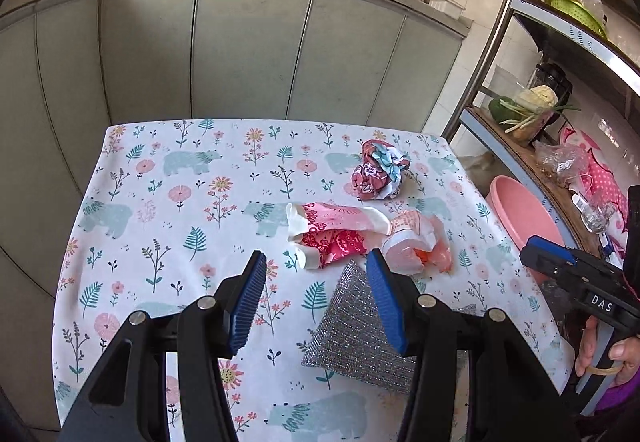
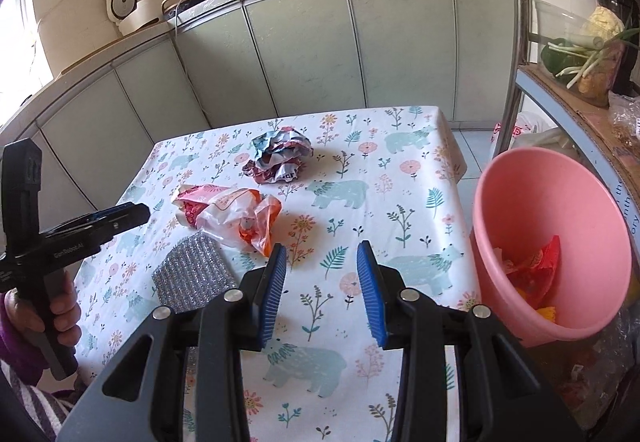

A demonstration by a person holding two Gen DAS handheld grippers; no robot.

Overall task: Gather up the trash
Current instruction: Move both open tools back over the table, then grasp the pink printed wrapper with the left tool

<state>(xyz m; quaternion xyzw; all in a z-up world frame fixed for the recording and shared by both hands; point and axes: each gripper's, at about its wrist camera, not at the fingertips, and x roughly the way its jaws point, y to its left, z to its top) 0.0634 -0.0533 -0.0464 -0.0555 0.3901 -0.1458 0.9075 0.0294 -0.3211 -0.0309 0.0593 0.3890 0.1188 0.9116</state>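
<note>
Thin plastic and crumpled paper are what you have left to clear, and both invite a poor grip. Your left gripper (image 1: 316, 274) stands with its jaws wide apart and holds nothing; just ahead of its pads lies the pink-and-red wrapper (image 1: 334, 232), and ahead of the right-hand jaw the orange-and-white plastic bag (image 1: 418, 242) touches that wrapper. The silver scouring cloth (image 1: 360, 330) lies partly under the right-hand jaw, its corner close against the wrapper. Close carelessly here and, in my judgement, you may pinch the cloth with the trash, or snag the tablecloth (image 1: 160, 201), which looks loose and would drag everything on it. The bag is slack; a shallow bite may let it slip out in transit. Further ahead, well apart from the jaws, sits the crumpled paper ball (image 1: 380, 169). Your right gripper (image 2: 322, 282) is partly open and empty over bare cloth; the pink bin (image 2: 548, 242) stands beyond the table edge, off its right-hand jaw, with wrappers already inside, and a short release could miss its rim. Surroundings: a small table with bear-and-flower print, grey-green cabinets (image 1: 240, 41) behind, woks on the counter above, a metal rack (image 1: 540, 53) of vegetables beside the bin.
</note>
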